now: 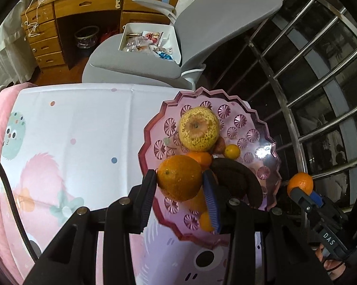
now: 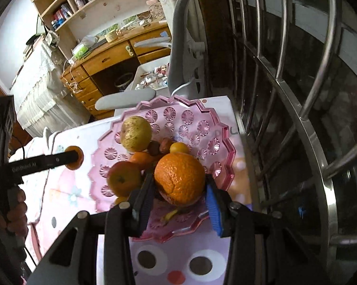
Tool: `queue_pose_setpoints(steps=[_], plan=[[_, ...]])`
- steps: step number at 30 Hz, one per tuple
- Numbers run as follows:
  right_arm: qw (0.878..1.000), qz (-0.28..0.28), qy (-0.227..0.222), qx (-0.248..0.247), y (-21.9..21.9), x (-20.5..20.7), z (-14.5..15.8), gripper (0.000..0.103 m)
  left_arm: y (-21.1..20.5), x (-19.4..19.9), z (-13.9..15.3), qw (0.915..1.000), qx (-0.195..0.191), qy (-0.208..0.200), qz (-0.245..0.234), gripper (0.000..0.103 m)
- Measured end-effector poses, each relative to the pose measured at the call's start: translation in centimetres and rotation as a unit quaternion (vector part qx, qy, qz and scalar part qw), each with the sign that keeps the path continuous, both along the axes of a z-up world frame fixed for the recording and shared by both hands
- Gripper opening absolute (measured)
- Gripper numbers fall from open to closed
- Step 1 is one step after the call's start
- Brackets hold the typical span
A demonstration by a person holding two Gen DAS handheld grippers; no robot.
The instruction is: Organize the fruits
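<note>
Your left hand-held gripper (image 1: 180,185) clamped on a smooth orange (image 1: 179,177) at the pink fruit plate's (image 1: 270,163) near-left rim, your right hand-held gripper (image 2: 180,191) closed around a bumpy orange (image 2: 180,180) above that plate, pear (image 1: 199,129) resting mid-plate.

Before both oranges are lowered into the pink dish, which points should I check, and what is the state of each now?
1. Left tongs grip the darker, smooth orange on both sides: ok.
2. Right tongs grip the bright, bumpy orange on both sides: ok.
3. Bare floor is left in the scalloped pink glass dish, on its window side: ok.
4. The dish is fully on the cartoon-print cloth: cannot tell; its rim lies near the edge by the window bars.
5. The pile with the rough yellow fruit is stable: cannot tell.
6. The two tongs are apart: ok.
</note>
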State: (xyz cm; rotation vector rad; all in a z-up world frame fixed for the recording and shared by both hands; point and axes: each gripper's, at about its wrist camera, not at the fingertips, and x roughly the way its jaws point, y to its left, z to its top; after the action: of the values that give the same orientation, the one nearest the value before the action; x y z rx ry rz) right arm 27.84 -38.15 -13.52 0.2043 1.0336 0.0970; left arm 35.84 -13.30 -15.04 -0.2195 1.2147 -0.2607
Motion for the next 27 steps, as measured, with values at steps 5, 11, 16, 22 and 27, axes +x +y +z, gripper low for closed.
queue_pose_setpoints(steps=[5, 11, 16, 22, 27], plan=[[1.000, -0.004, 0.005, 0.004, -0.3, 0.9, -0.9, 0.042, -0.8, 0.7, -0.3, 1.0000, 0.003, -0.001, -0.005, 0.038], [1.000, -0.019, 0.009, 0.009, -0.3, 1.1, -1.4, 0.043, -0.9, 0.5, 0.4, 0.9998, -0.007, -0.015, -0.011, 0.056], [0.999, -0.028, 0.000, 0.020, 0.2, 0.4, -0.5, 0.049, 0.2, -0.9, 1.3, 0.9996, -0.011, -0.023, -0.009, 0.060], [0.999, -0.032, 0.007, 0.033, 1.7, -1.5, -0.1, 0.053, 2.9, -4.5, 0.9, 0.9998, -0.014, -0.010, 0.007, 0.065], [0.999, -0.020, 0.025, 0.030, 4.6, -4.5, -0.7, 0.055, 5.7, -9.3, 0.0, 0.9996, -0.016, 0.010, 0.020, 0.066]])
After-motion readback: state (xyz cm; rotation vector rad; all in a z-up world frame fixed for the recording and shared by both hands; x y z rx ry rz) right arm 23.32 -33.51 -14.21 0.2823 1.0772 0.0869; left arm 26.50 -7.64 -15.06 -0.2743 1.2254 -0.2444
